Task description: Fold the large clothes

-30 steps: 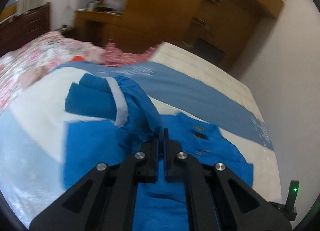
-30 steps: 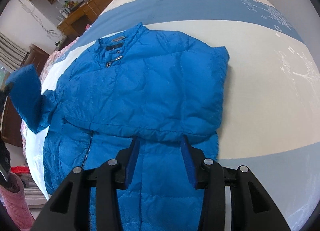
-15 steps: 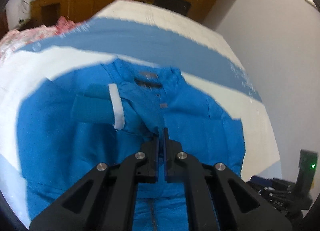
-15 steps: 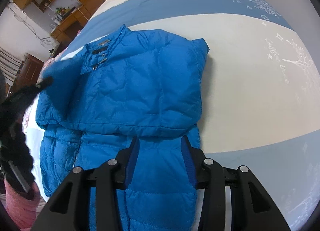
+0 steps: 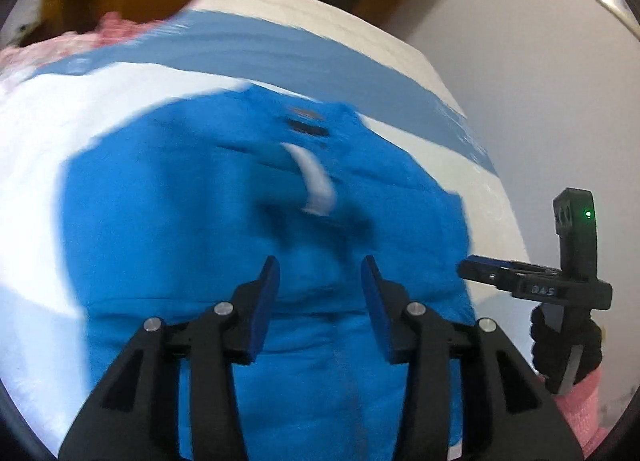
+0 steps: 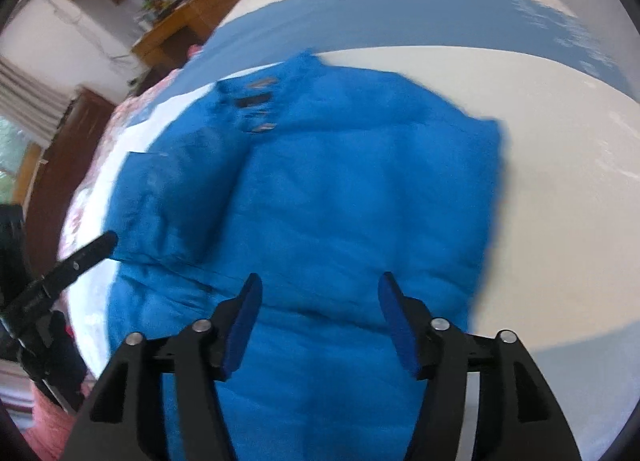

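The bed (image 5: 400, 61) stretches ahead of me, the blue jacket (image 6: 340, 201) lying lengthwise on it, collar far, hem under both my tools. My left gripper (image 5: 318, 281) and right gripper (image 6: 318, 301) are opening, empty, the right nearer the hem corner

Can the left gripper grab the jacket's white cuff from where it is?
Probably yes. The left gripper hangs over the blue jacket, jaws opening with nothing between them, and the white cuff lies just ahead on top, uncovered. The picture is blurred, though.
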Demonstrator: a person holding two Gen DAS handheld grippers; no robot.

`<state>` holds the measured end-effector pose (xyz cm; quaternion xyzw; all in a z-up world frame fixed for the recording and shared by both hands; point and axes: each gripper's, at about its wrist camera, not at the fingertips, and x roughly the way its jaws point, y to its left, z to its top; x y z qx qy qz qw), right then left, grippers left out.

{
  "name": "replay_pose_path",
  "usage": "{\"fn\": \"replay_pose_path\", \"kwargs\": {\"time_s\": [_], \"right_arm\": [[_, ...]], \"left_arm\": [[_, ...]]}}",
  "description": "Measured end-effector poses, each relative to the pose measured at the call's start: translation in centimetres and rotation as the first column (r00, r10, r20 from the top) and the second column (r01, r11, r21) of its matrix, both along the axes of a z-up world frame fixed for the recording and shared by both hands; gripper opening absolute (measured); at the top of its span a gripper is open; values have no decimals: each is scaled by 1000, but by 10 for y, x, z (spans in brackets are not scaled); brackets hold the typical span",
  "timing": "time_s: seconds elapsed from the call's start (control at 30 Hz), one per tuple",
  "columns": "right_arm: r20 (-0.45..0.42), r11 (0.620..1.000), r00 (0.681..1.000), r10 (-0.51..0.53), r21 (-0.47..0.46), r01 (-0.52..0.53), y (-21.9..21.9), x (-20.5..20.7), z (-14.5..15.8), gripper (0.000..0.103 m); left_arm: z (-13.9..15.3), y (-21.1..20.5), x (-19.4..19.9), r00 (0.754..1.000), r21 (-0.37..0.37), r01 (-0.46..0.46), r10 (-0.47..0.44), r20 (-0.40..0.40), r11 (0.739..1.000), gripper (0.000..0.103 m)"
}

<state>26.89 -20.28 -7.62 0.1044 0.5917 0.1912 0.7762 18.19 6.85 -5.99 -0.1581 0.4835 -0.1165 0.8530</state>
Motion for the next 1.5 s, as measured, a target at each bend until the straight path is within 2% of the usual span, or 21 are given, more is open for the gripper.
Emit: {"fn": "replay_pose_path", "kwargs": {"time_s": [0.1, 0.17, 0.23, 0.33, 0.37, 0.4, 0.43, 0.5, 0.63, 0.7, 0.77, 0.87, 0.93, 1.0, 1.03, 1.1, 1.23, 1.3, 1.37, 1.5], "right_arm": [[-44, 998, 998, 53, 44, -51, 38, 21, -6, 65], [-56, 995, 994, 96, 38, -94, 66, 30, -9, 69], [-54, 992, 991, 124, 28, -123, 90, 37, -13, 74], [-69, 992, 990, 122, 2, -123, 108, 47, -26, 73], [-59, 992, 991, 122, -19, -124, 113, 50, -30, 59], [-51, 991, 991, 128, -38, -130, 115, 52, -34, 32], [-42, 991, 991, 123, -49, -125, 115, 53, -36, 24], [-7, 994, 994, 108, -12, -108, 105, 50, -32, 16], [40, 996, 998, 53, 76, -56, 67, 39, -13, 13], [34, 992, 999, 8, 124, -13, 43, 34, -7, 13], [22, 991, 999, -27, 129, 24, 24, 28, -7, 13], [-5, 995, 998, -56, 85, 56, 8, 24, -15, 13], [-58, 995, 995, -76, 58, 80, 0, 23, -30, 15], [-93, 996, 992, -83, 35, 87, -7, 20, -41, 26], [-85, 996, 993, -84, 5, 85, -8, 17, -42, 29], [-44, 996, 996, -78, -51, 76, -6, 12, -35, 43], [49, 990, 999, -1, -144, 8, 9, 9, -7, 52], [102, 980, 993, 65, -192, -45, 28, 10, 6, 64], [133, 965, 983, 123, -248, -87, 48, 12, 11, 69], [134, 918, 960, 245, -350, -186, 97, 19, 4, 69]], "left_arm": [[-3, 35, 5, 989, 119, -142, 145, -16, 983, 40], [-13, 50, 13, 981, 156, -183, 191, -41, 971, 36], [-22, 58, 19, 975, 175, -195, 210, -73, 965, 36], [-36, 60, 26, 971, 182, -191, 213, -109, 965, 36], [-40, 58, 28, 971, 186, -187, 211, -116, 965, 36], [-41, 57, 29, 971, 189, -184, 208, -119, 965, 36], [-43, 54, 31, 971, 194, -181, 206, -121, 964, 36], [-42, 51, 34, 971, 201, -178, 205, -120, 963, 36], [-33, 40, 36, 981, 193, -155, 174, -85, 969, 36], [-32, 33, 38, 984, 198, -141, 159, -76, 970, 36], [-36, 24, 43, 986, 193, -122, 141, -87, 974, 36], [-50, 12, 50, 985, 207, -97, 123, -119, 973, 36], [-61, 5, 55, 982, 235, -82, 118, -144, 969, 36], [-67, 0, 57, 982, 262, -71, 113, -150, 962, 36], [-69, -1, 58, 983, 271, -67, 110, -150, 960, 36], [-65, 2, 56, 981, 259, -67, 110, -157, 963, 36], [-44, 9, 48, 985, 222, -89, 119, -127, 971, 37], [-36, 9, 45, 987, 240, -91, 119, -105, 967, 37], [-37, 8, 46, 986, 240, -89, 120, -118, 967, 37], [-49, 5, 51, 980, 249, -90, 130, -150, 964, 37]]}}
